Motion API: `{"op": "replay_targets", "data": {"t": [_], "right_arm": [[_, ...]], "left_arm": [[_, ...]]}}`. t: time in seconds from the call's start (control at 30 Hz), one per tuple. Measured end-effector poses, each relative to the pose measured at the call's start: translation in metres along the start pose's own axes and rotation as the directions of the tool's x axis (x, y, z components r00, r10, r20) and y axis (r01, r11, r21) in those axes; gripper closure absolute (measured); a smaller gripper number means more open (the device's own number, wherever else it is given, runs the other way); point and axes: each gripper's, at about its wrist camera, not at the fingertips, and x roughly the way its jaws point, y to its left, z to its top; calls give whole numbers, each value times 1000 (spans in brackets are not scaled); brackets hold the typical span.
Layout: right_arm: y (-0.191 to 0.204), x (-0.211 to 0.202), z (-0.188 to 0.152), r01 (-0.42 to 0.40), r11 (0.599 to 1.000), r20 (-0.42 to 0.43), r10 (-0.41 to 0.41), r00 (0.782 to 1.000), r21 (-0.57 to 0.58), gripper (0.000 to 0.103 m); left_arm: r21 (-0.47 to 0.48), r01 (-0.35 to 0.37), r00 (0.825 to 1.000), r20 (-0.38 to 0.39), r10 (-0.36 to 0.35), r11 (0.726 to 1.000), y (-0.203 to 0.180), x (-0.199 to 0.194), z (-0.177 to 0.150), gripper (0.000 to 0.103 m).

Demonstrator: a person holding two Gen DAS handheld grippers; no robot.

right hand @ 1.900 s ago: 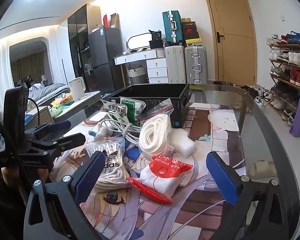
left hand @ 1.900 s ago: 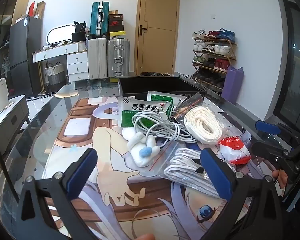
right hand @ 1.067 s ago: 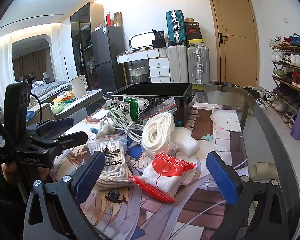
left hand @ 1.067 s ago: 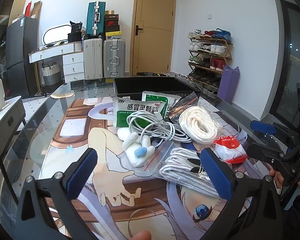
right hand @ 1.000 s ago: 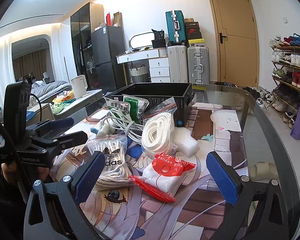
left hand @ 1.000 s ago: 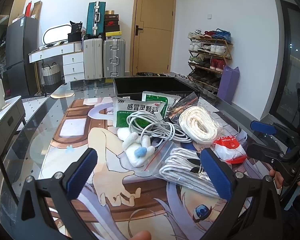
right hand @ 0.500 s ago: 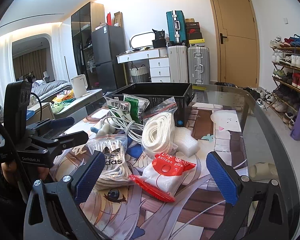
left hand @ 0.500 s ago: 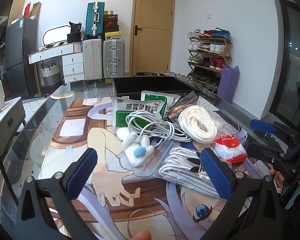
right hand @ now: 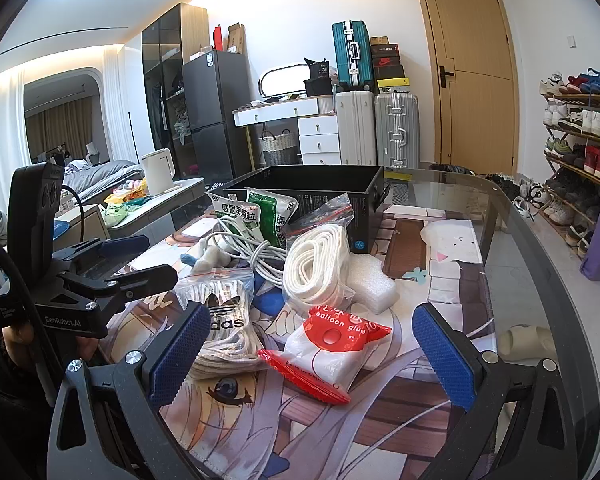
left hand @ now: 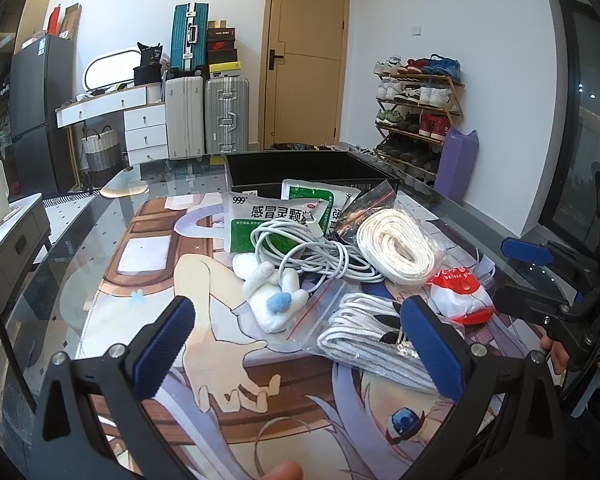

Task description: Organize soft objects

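A pile of soft items lies on the glass table over a cartoon mat. It holds a white plush toy (left hand: 274,296), a tangled white cable (left hand: 300,248), a coil of white strap in a clear bag (left hand: 396,244) (right hand: 314,266), bagged striped laces (left hand: 368,338) (right hand: 224,328), a red-and-white balloon glue packet (left hand: 458,294) (right hand: 328,350), green medicine sachets (left hand: 268,220) (right hand: 268,210) and a white foam block (right hand: 370,284). A black bin (left hand: 300,170) (right hand: 312,184) stands behind. My left gripper (left hand: 300,342) is open just short of the pile. My right gripper (right hand: 312,354) is open around the glue packet, not touching.
In the right wrist view the left gripper's body (right hand: 80,280) hangs at the pile's left. The table's curved glass edge (right hand: 540,264) runs along the right. Suitcases (right hand: 374,128), white drawers, a shoe rack (right hand: 580,140) and a door stand beyond.
Both views have shifted only slightly; the pile sits a touch lower and nearer. Both grippers stay open and nothing on the table has moved.
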Motion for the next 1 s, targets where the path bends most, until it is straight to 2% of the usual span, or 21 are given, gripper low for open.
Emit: {"op": "replay_targets", "data": {"t": [0.3, 0.43, 0.63, 1.0], "right_arm": [[2, -1, -2, 2, 1000, 0, -2, 1000, -2, 1], [1, -2, -2, 5, 1000, 4, -5, 1000, 1, 1], [-1, -4, -2, 11, 1000, 7, -11, 1000, 3, 1], [-2, -3, -3, 10, 1000, 6, -10, 1000, 3, 1]], "left_arm": [[-23, -10, 1000, 1, 10, 1000, 3, 1, 1, 0], [-21, -37, 999, 7, 37, 999, 2, 1, 2, 0], [-33, -29, 1000, 5, 29, 999, 5, 0, 6, 0], [35, -55, 998, 34, 54, 998, -6, -5, 10, 0]]}}
